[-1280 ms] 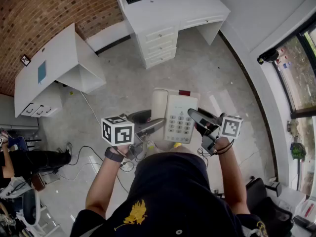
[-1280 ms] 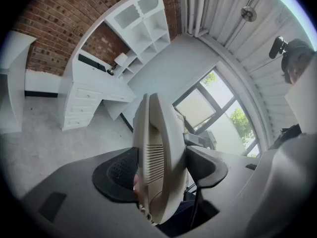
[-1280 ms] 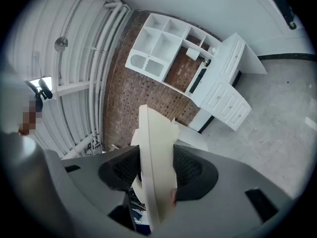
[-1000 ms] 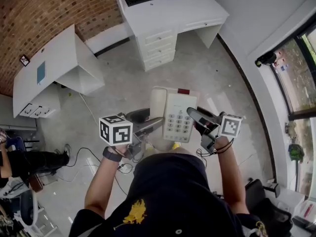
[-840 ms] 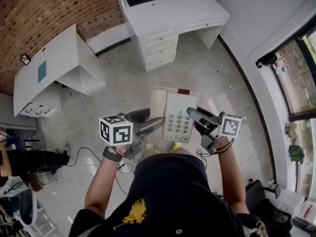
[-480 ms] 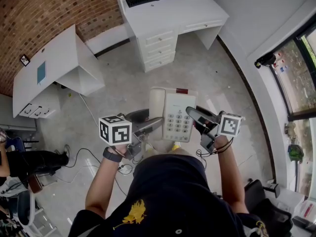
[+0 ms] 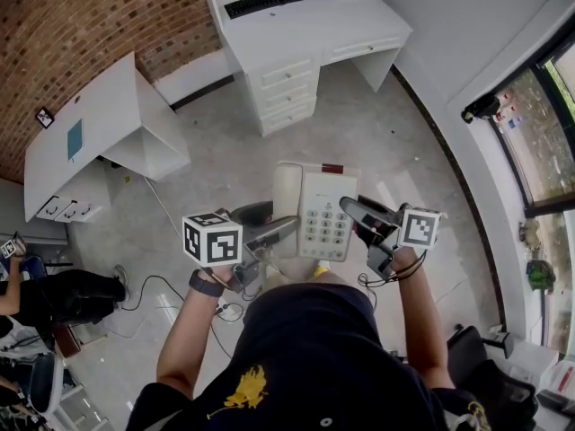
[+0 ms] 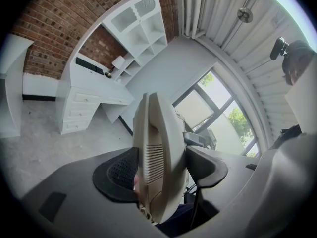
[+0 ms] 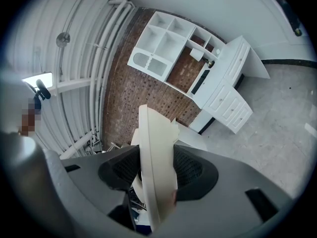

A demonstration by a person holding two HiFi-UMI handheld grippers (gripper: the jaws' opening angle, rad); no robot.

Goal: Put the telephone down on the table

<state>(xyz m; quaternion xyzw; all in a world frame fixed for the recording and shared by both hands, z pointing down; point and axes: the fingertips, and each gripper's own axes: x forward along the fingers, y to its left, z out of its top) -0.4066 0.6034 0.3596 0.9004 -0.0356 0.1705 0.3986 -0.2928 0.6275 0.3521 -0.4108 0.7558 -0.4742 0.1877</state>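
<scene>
A cream telephone (image 7: 323,214) with a keypad, its handset lying along its left side, hangs in the air above the grey floor, in front of the person's chest. My left gripper (image 7: 269,225) is shut on the telephone's left edge and my right gripper (image 7: 359,218) on its right edge. In the left gripper view the telephone (image 8: 157,148) stands edge-on between the two black pads of the left gripper (image 8: 161,170). In the right gripper view the telephone's thin edge (image 9: 156,152) is clamped in the same way by the right gripper (image 9: 157,175).
A white desk with drawers (image 7: 296,34) stands ahead, with a black keyboard (image 7: 265,1) on it. To the left, a white table (image 7: 90,124) stands against the brick wall. Cables (image 7: 153,285) lie on the floor. A person (image 7: 54,294) sits at the far left. Windows line the right wall.
</scene>
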